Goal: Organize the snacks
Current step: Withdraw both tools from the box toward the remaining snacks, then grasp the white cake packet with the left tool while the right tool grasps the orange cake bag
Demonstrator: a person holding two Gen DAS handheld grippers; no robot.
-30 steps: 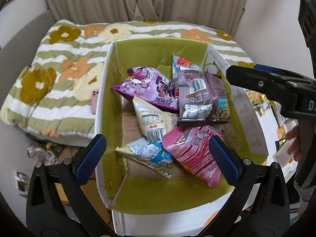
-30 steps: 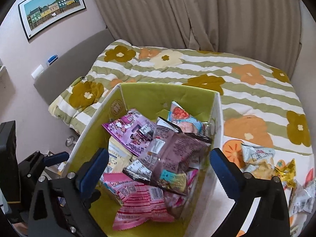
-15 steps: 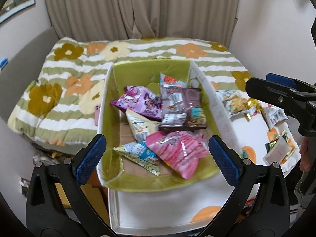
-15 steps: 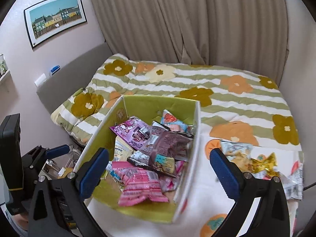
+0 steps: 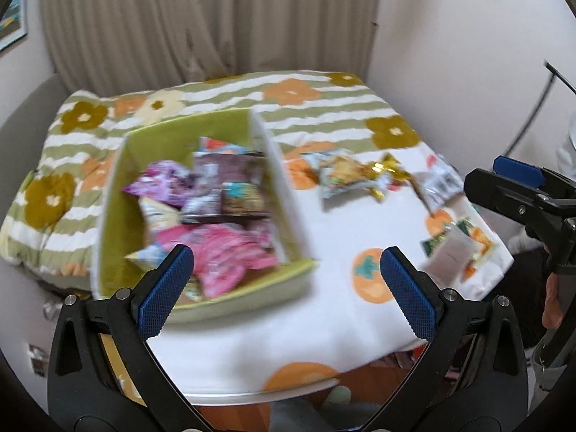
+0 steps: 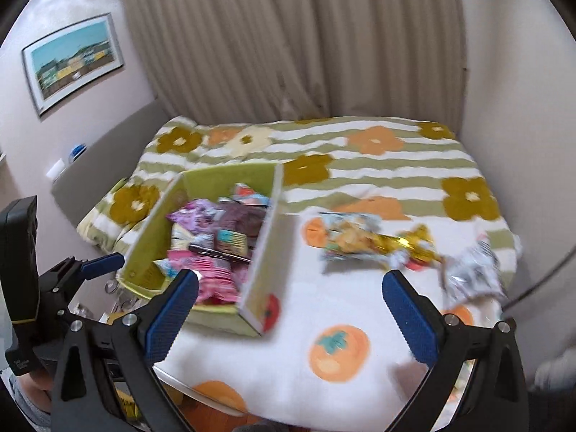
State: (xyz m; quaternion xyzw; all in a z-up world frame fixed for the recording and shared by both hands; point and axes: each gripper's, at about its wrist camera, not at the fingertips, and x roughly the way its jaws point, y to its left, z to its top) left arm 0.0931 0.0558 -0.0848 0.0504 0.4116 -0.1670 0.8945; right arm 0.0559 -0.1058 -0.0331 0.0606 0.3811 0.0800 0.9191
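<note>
Tongs, left [image 5: 286, 280] and right [image 6: 289, 309], both wide and empty, have been drawn back from the box [image 5: 108, 216], bringing loose packets [image 5: 345, 176] near the bed's right edge into view for collection.

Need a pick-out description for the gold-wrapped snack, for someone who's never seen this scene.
Start at the green box of snacks on the persimmon-print cloth. To its right, loose packets lie on the cloth. The gold snack is in the middle of that cluster, between a pale packet nearer the box and a silvery-white packet farther out; it alone is shiny metallic gold.
</note>
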